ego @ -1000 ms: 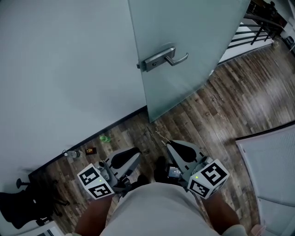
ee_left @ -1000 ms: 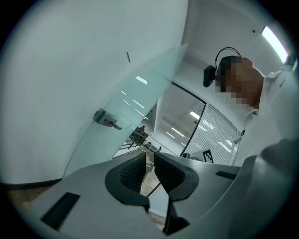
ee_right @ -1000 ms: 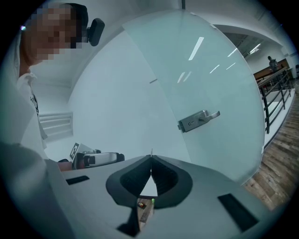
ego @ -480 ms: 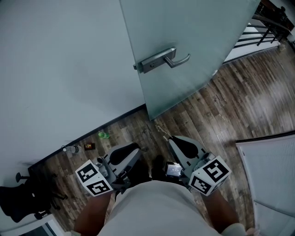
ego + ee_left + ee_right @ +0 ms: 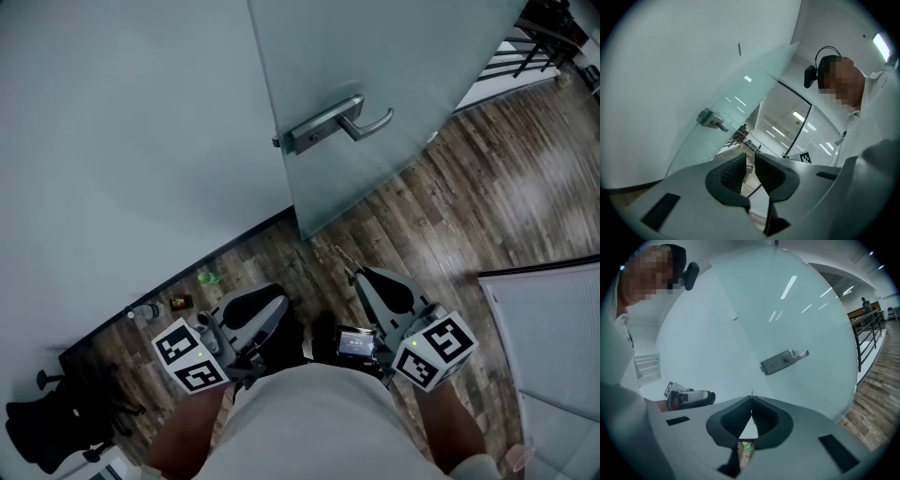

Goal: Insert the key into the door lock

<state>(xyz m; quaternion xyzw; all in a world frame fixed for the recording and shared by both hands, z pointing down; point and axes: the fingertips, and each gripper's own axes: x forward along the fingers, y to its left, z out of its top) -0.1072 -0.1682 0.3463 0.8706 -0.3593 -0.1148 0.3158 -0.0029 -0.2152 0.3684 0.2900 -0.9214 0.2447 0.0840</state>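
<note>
A grey-brown plank floor [image 5: 469, 206] meets a pale wall [image 5: 122, 141] and a frosted glass door [image 5: 375, 56] at the top of the head view. The door's lock plate [image 5: 309, 137] sits beside a lever handle [image 5: 367, 122]. Lower down, the right tongs [image 5: 362, 277] pinch a thin key [image 5: 341, 259], well apart from the lock. The left tongs [image 5: 278, 307] stand slightly apart and empty. Gripped so narrowly, the key could twist, miss the keyhole and slip out.

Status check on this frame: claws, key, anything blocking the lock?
Left claw open, empty. Right claw shut on key, tip poking out. Door lock ahead, not reached. Nothing in between.
</note>
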